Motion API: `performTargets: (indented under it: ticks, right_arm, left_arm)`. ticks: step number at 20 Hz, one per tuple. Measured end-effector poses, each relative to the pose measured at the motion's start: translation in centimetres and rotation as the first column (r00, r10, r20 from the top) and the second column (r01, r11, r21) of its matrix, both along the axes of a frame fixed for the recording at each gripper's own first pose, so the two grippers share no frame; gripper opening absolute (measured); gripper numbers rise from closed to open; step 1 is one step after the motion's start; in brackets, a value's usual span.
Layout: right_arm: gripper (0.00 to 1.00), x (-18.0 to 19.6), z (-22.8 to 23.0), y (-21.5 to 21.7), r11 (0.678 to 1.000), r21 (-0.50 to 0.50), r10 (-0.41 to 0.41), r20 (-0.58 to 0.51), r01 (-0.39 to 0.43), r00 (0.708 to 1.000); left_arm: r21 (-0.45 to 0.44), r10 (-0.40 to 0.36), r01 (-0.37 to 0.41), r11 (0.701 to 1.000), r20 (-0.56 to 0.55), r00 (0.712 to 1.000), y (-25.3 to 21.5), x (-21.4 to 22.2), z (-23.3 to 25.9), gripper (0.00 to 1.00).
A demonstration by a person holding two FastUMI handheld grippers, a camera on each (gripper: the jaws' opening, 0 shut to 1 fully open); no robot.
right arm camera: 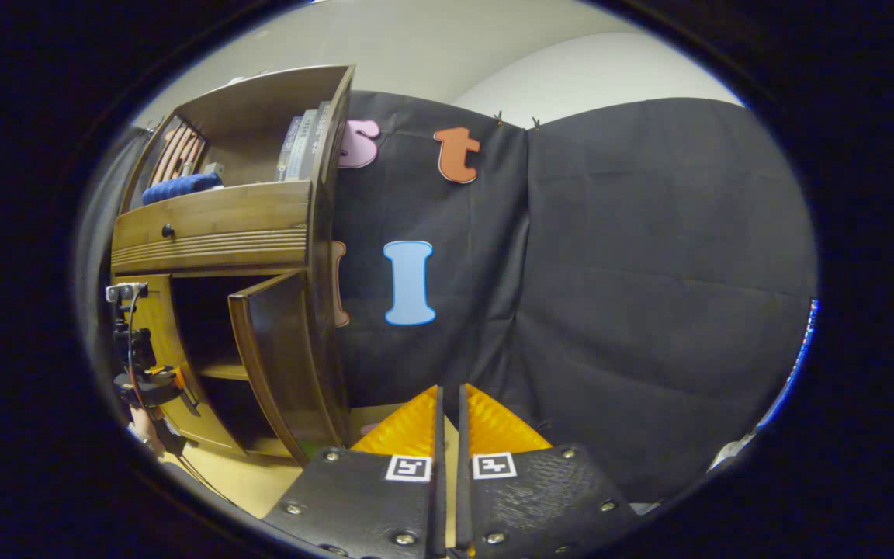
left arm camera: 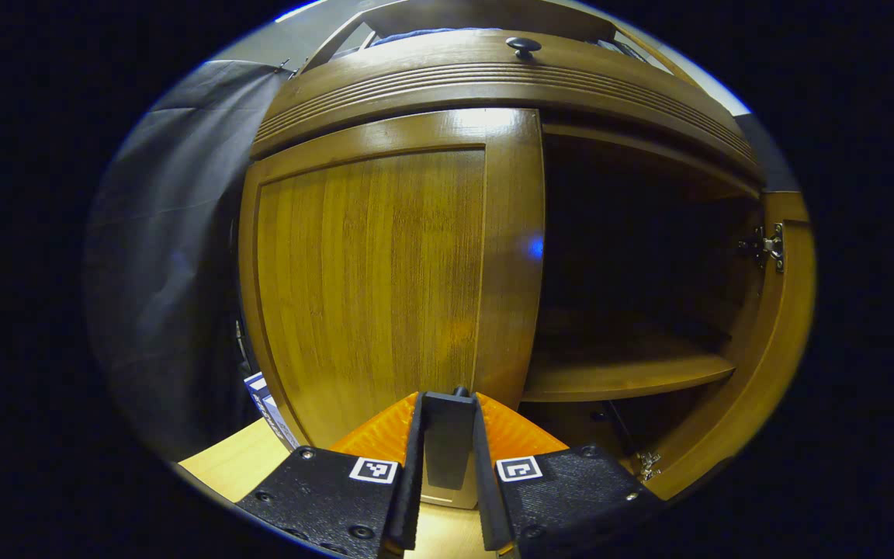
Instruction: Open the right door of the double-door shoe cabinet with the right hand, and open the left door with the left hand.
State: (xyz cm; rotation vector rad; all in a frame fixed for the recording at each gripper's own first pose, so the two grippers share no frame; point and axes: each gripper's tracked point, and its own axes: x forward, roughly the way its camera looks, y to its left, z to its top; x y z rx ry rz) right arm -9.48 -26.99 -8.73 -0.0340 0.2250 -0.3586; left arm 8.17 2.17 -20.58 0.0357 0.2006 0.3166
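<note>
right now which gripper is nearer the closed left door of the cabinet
Left. The left gripper is right at the left door, fingers closed on its handle. The right gripper is well off, facing the cloth wall.

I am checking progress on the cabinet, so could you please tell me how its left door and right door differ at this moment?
The left door lies flush in the frame, while the right door is swung outward. The left tongs grip the left door's handle; the right tongs are shut on nothing, away from the right door. The left door hides its half; the right side shows a shelf. Both are the same brown wood.
</note>
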Motion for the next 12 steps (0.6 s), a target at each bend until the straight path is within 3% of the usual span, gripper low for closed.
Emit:
performTargets:
  ticks: [2,9,10,12]
  right_arm:
    - [0.05,-0.1,0.1,0.0,1.000,-0.003,0.007,0.002,-0.007,1.000]
    - [0.05,0.5,0.3,0.5,0.997,-0.008,0.072,0.000,-0.072,0.997]
    - [0.01,0.8,0.2,0.6,0.997,-0.007,0.083,0.002,-0.083,0.997]
    - [0.05,1.2,0.1,0.7,0.994,-0.003,0.108,-0.001,-0.108,0.994]
  left_arm:
    - [-0.009,-0.012,0.012,1.000,0.003,1.000,0.0,-0.7,0.1,0.31]
    - [-0.026,0.029,-0.029,0.999,0.014,0.999,0.6,-4.5,0.4,0.31]
    - [-0.029,0.035,-0.034,0.999,0.017,0.999,0.8,-5.0,0.5,0.31]
    - [-0.035,0.042,-0.042,0.999,0.019,0.999,0.9,-5.9,0.6,0.31]
